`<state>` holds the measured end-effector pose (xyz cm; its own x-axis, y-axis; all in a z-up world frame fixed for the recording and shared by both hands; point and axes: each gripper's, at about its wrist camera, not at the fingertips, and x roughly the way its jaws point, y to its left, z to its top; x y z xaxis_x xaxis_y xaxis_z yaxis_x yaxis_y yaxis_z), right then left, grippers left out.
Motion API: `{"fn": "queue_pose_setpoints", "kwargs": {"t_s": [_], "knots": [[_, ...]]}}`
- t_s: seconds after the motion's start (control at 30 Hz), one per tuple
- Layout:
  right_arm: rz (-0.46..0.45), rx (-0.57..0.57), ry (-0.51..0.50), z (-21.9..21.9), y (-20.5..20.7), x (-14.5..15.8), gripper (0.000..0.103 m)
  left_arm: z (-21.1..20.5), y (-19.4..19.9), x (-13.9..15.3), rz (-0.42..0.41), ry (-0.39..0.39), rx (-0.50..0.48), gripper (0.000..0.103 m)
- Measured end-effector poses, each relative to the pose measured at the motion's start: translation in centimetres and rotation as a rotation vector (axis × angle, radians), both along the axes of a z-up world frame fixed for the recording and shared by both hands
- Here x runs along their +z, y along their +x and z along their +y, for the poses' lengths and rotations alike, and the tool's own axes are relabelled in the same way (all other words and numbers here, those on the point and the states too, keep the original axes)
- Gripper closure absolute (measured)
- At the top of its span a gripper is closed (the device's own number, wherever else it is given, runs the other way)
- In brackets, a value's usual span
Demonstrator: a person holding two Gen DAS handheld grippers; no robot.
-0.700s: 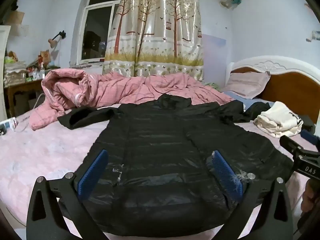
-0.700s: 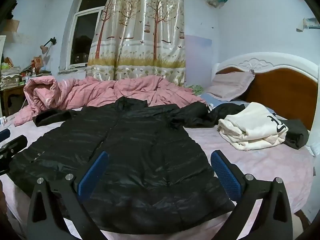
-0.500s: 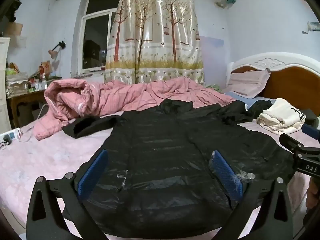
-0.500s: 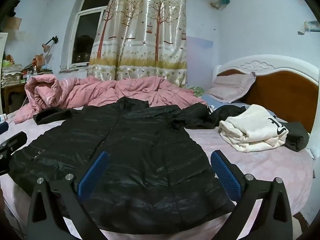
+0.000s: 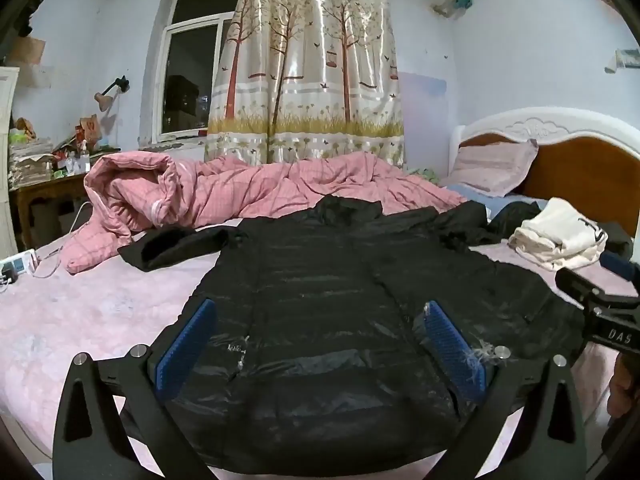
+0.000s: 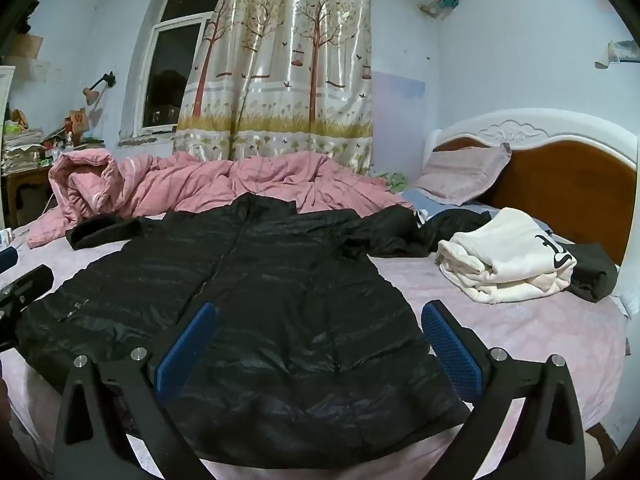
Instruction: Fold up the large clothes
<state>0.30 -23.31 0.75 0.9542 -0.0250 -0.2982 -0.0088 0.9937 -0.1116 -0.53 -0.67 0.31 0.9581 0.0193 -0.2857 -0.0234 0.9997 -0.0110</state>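
I see the bed (image 5: pixel 72 320) filling the room, its pink sheet bare to the left. The coat (image 5: pixel 328 312) lies spread flat on it, hem at the near edge, collar far, one sleeve out left, the other bunched far right toward a white garment (image 6: pixel 508 260). A quilt (image 5: pixel 224 196) is heaped behind. My left gripper (image 5: pixel 320 348) and right gripper (image 6: pixel 320 348) both hover over the hem, jaws wide apart, nothing in them. I judge the coat light, puffy and slick; I'd pinch it at a hem corner or a cuff, biting deep so the shell doesn't slide out.
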Motion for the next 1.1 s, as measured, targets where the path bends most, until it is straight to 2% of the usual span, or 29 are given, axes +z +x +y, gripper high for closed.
{"fn": "queue_pose_setpoints", "kwargs": {"t_s": [0.13,0.3,0.57,0.7,1.1], "knots": [[0.001,0.000,0.001,0.0,0.0,0.0,0.000,-0.2,0.2,-0.1,0.012,-0.018,-0.029,0.000],[0.002,0.000,0.002,0.0,0.1,0.0,0.000,-0.2,0.0,0.1,-0.011,0.021,0.014,0.000],[0.010,0.012,0.002,0.3,-0.1,-0.3,0.000,0.6,0.1,0.2,-0.019,-0.001,0.031,0.000],[0.014,0.006,0.010,0.5,0.0,-0.5,0.000,0.3,0.1,0.0,-0.025,0.020,0.056,0.000],[0.030,0.014,0.030,0.0,0.1,-0.3,0.000,0.0,-0.2,-0.1,-0.039,0.041,0.037,0.000]]}}
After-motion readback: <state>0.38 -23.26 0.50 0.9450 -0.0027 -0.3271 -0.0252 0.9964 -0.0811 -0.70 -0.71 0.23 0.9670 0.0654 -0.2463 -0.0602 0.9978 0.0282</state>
